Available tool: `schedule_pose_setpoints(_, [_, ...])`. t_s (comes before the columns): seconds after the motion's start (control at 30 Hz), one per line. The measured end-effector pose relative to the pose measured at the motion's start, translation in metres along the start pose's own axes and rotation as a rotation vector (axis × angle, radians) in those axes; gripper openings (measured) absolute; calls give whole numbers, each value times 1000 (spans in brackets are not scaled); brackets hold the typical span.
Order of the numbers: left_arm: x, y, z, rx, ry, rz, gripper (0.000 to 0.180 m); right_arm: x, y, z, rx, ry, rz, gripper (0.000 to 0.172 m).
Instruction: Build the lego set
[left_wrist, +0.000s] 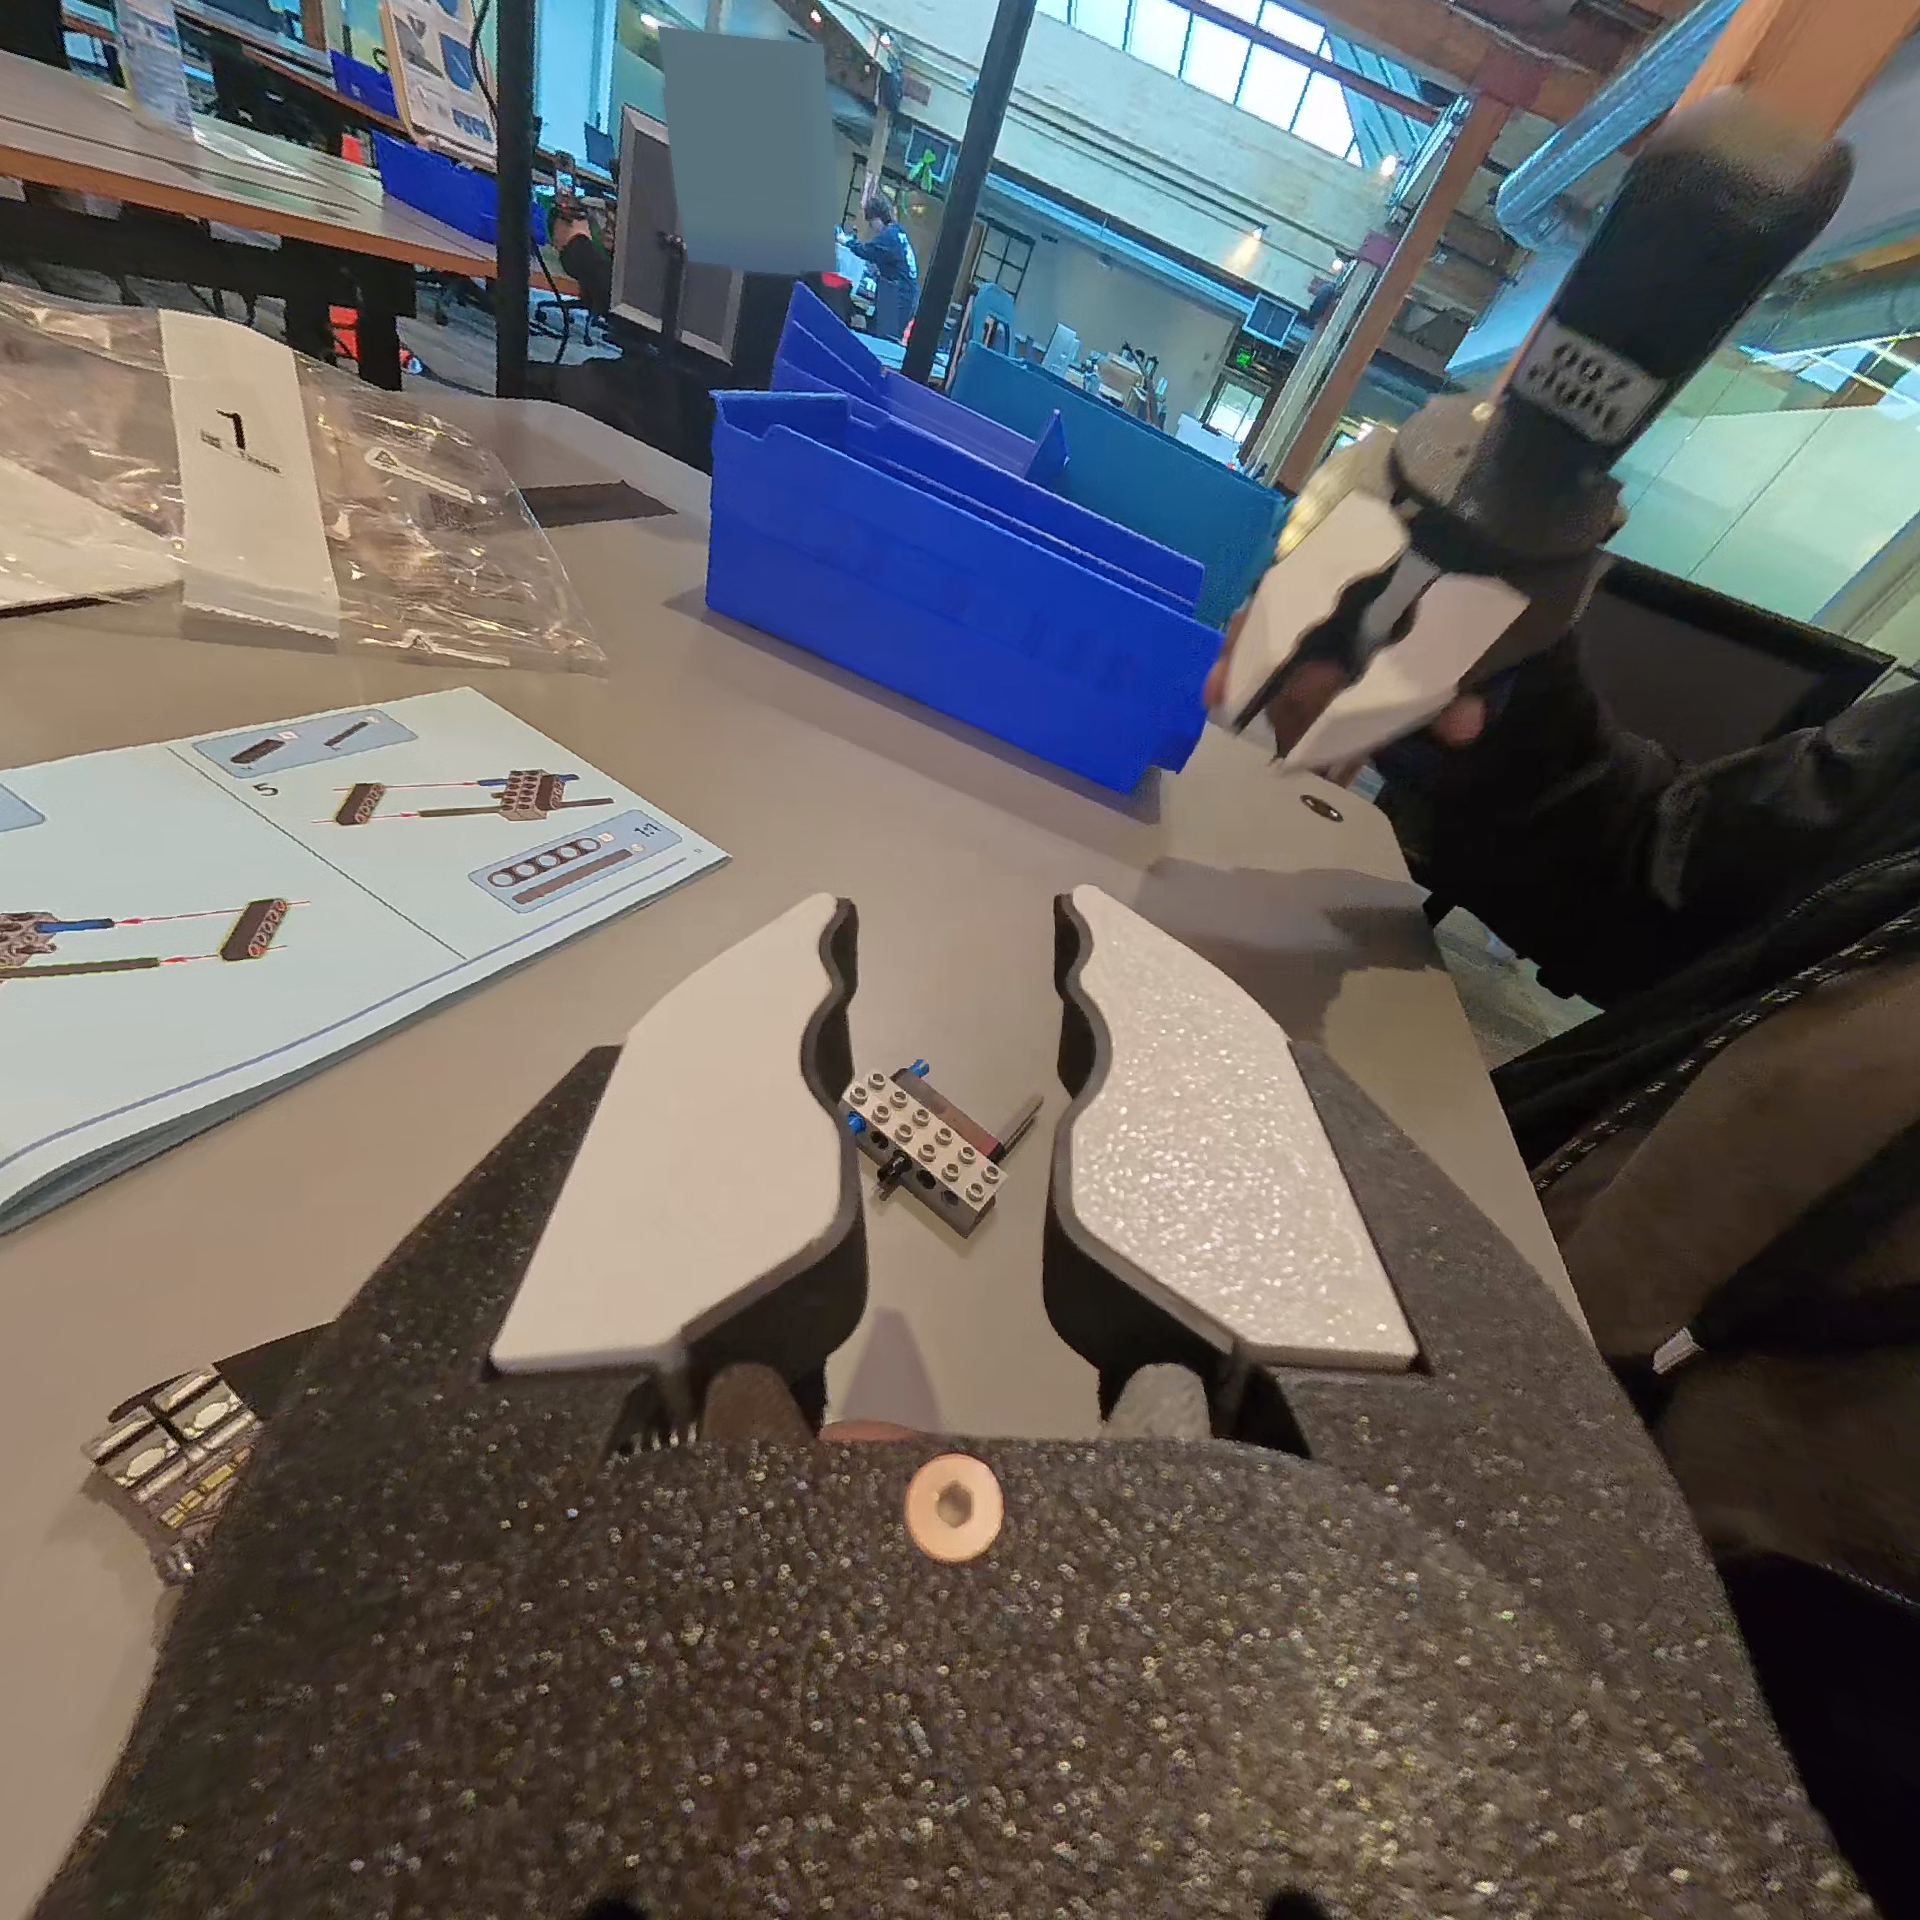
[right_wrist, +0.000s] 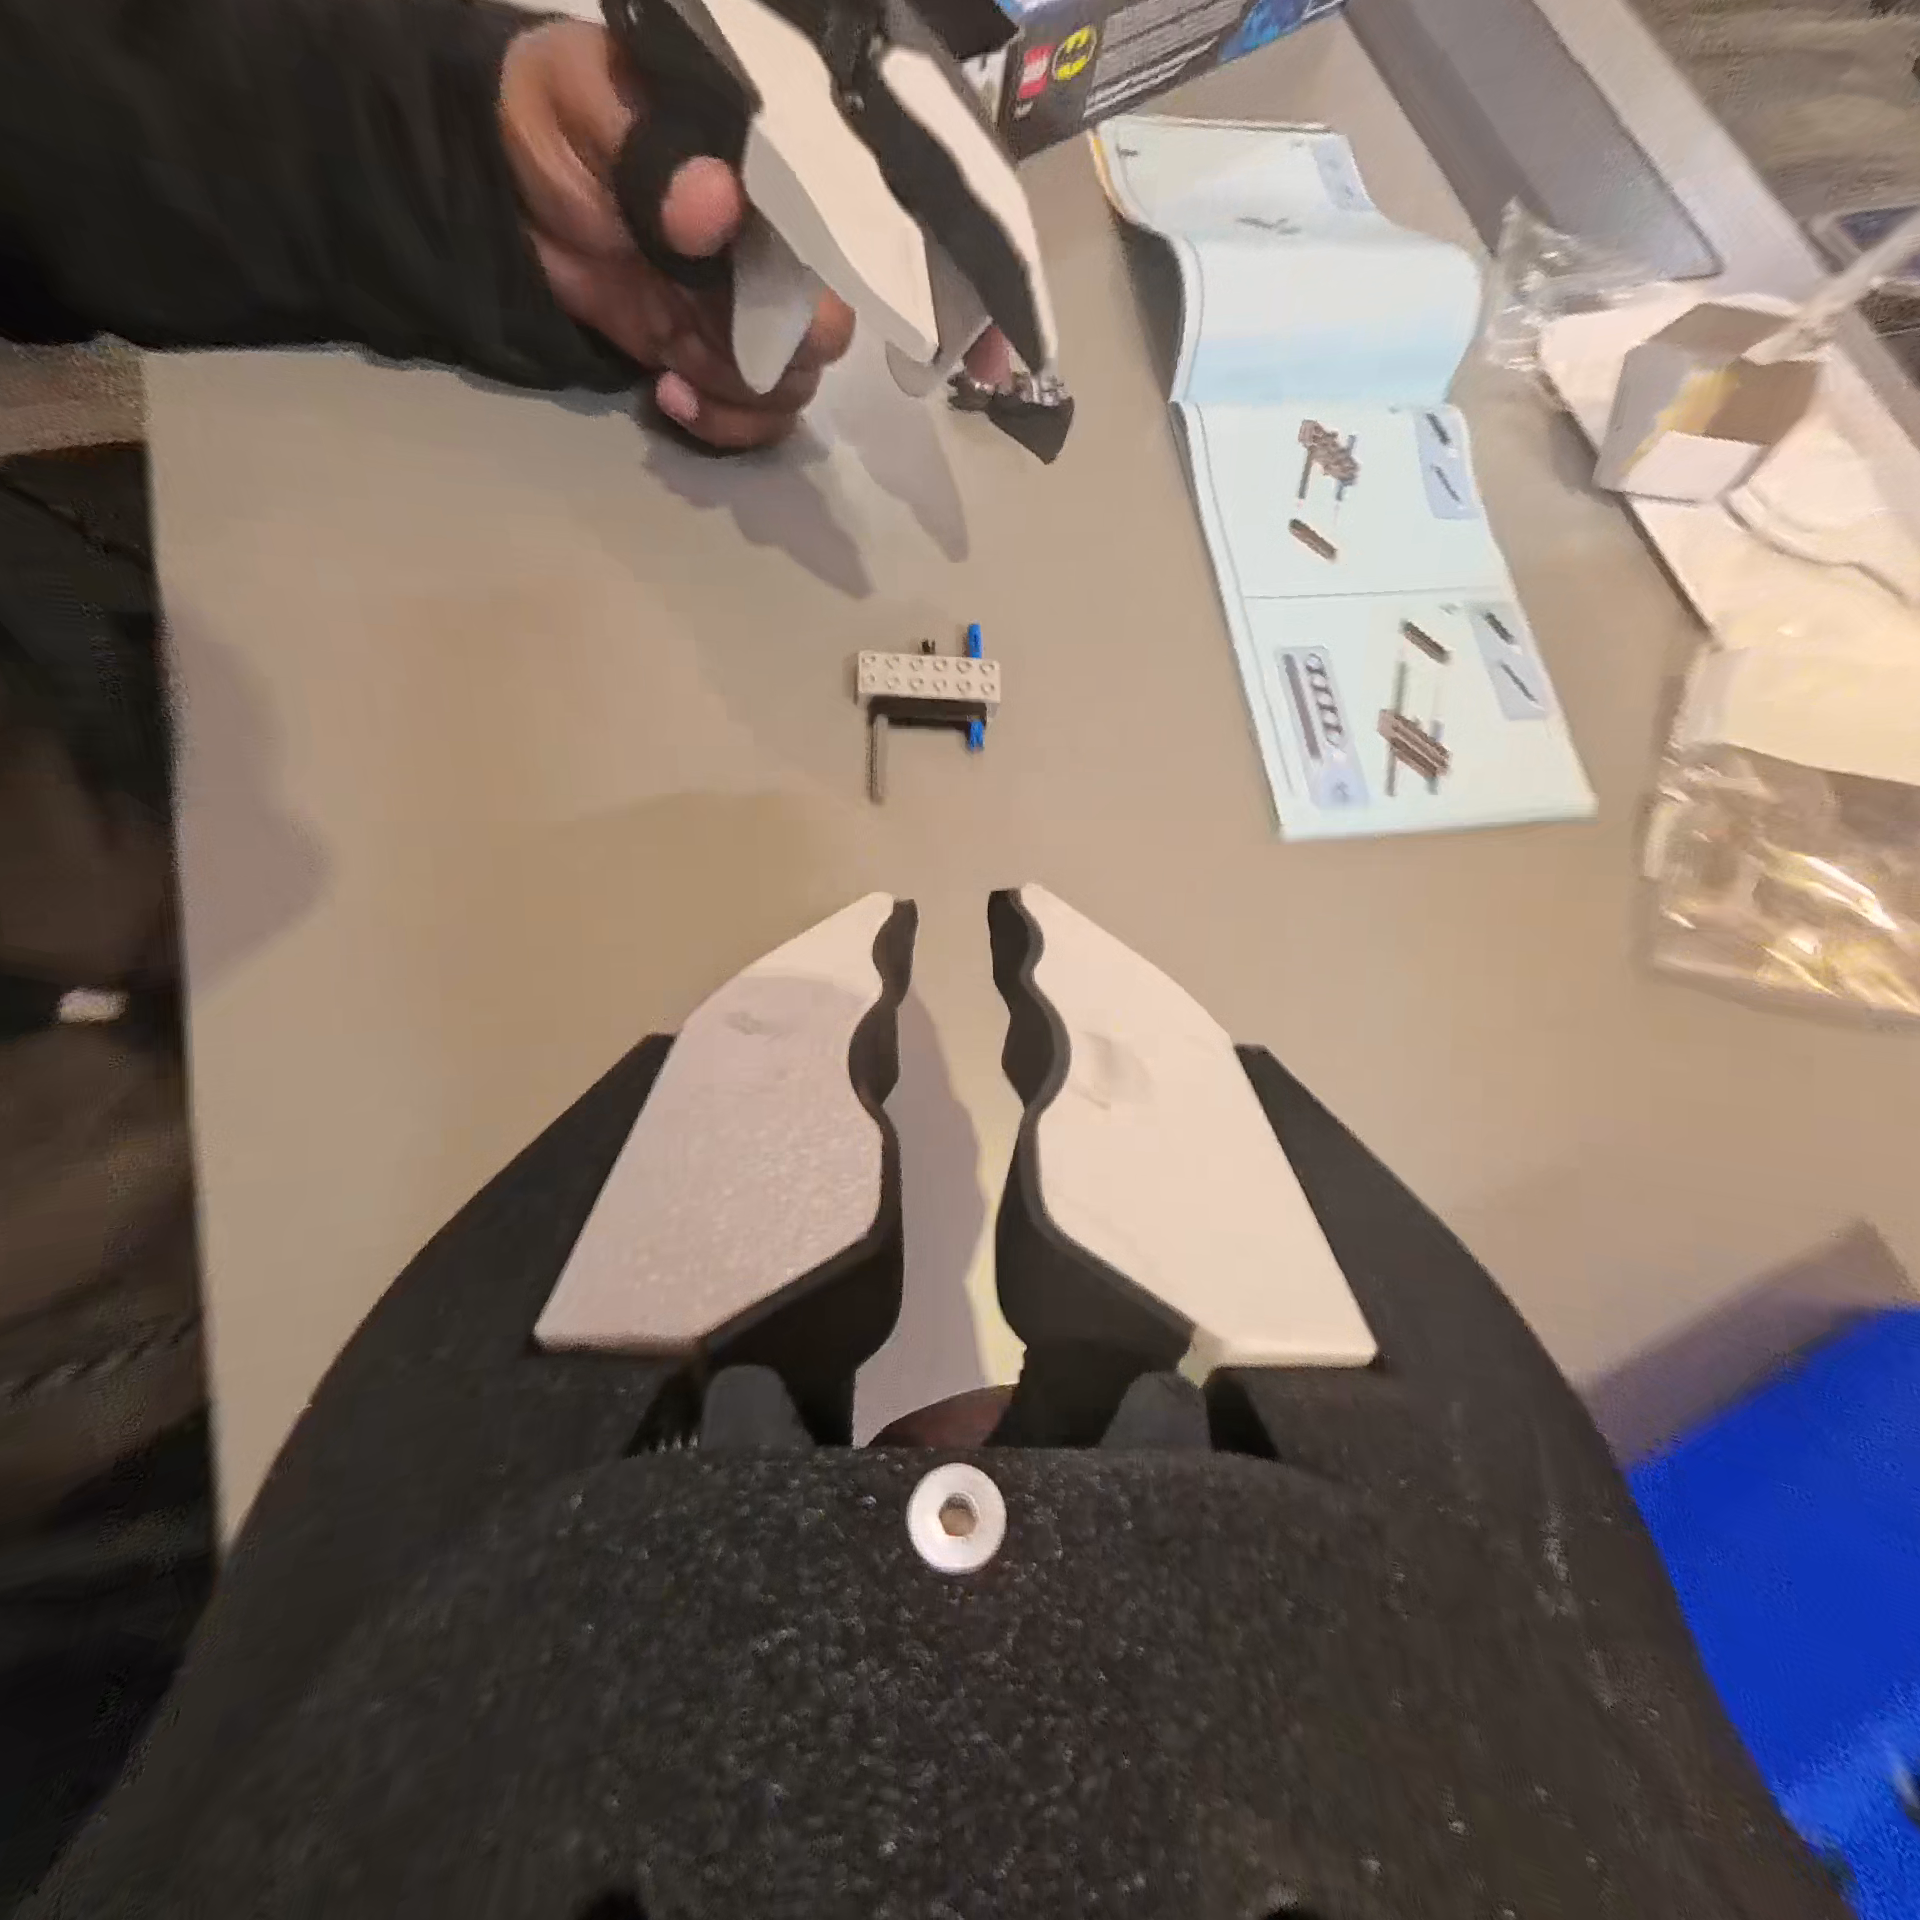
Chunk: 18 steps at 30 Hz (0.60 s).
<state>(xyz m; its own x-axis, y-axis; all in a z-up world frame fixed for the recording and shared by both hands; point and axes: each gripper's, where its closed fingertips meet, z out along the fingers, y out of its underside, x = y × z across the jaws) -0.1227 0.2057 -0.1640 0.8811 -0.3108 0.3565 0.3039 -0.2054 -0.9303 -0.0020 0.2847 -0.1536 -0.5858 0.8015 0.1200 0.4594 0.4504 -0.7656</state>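
Item: small grey brick assembly (left_wrist: 928, 1143) with blue pin and dark axle, flat on grey table (left_wrist: 935, 790), between spread, non-touching pads of empty left gripper (left_wrist: 956, 914). Right gripper (right_wrist: 953, 902): narrowly parted, empty, short of it. Instruction booklet (right_wrist: 1382, 582) alongside, probably for reference.

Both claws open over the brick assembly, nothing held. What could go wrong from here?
1. The long dark axle and blue pin stick out of the grey brick assembly; a squeeze may shift them.
2. The assembly sits askew between the left claw pads; it may twist.
3. The right claw is narrower than the brick.
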Motion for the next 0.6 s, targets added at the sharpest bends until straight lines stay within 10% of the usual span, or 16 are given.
schedule_pose_setpoints(0.27, [-5, 1, 1, -9, 38, -81, 35, 133, 66, -148, -144, 381, 33, 12])
schedule_pose_setpoints(0.6, [-7, -7, -8, 72, 77, -144, 34, 236, 180, -81, -594, 176, -13, 10])
